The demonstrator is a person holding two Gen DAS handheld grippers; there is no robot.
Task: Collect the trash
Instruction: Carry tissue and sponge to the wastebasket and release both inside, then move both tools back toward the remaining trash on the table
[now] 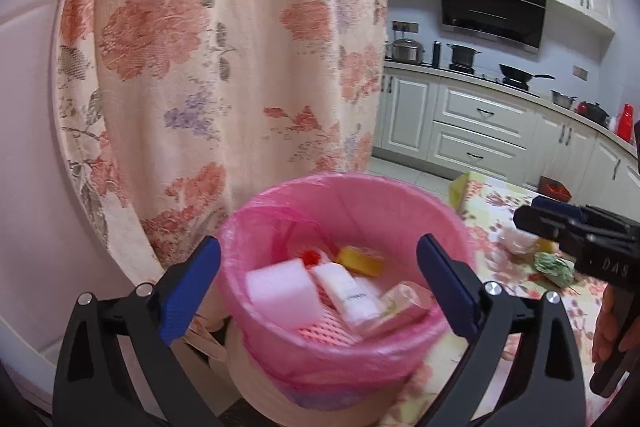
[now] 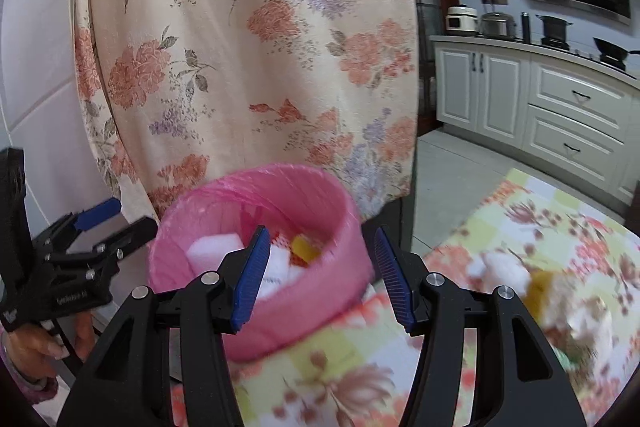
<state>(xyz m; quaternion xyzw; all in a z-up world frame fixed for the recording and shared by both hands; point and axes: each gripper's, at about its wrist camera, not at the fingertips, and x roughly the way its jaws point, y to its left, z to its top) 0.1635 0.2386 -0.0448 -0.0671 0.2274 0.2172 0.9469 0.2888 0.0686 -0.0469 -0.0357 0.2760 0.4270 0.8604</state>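
Observation:
A bin with a pink liner (image 1: 360, 187) stands at the table's edge, holding a white foam block (image 1: 280, 287), a white tube (image 1: 348, 295), a yellow piece (image 1: 360, 259) and a pink box (image 1: 408, 299). My left gripper (image 1: 318, 247) hovers over the bin's near rim, jaws wide open and empty. Seen from the right wrist, this gripper (image 2: 134, 215) is left of the bin (image 2: 280, 183). My right gripper (image 2: 320, 233) is open in front of the bin with nothing between its pads. Crumpled white (image 1: 516, 239) and green trash (image 1: 554, 267) lie on the tablecloth, blurred in the right wrist view (image 2: 520, 279).
A floral curtain (image 1: 224, 47) hangs right behind the bin. The table wears a floral checked cloth (image 2: 340, 367). Kitchen cabinets (image 1: 480, 123) and a stove with pans (image 1: 520, 73) line the far wall. A hand (image 1: 604, 323) holds the right gripper's grip.

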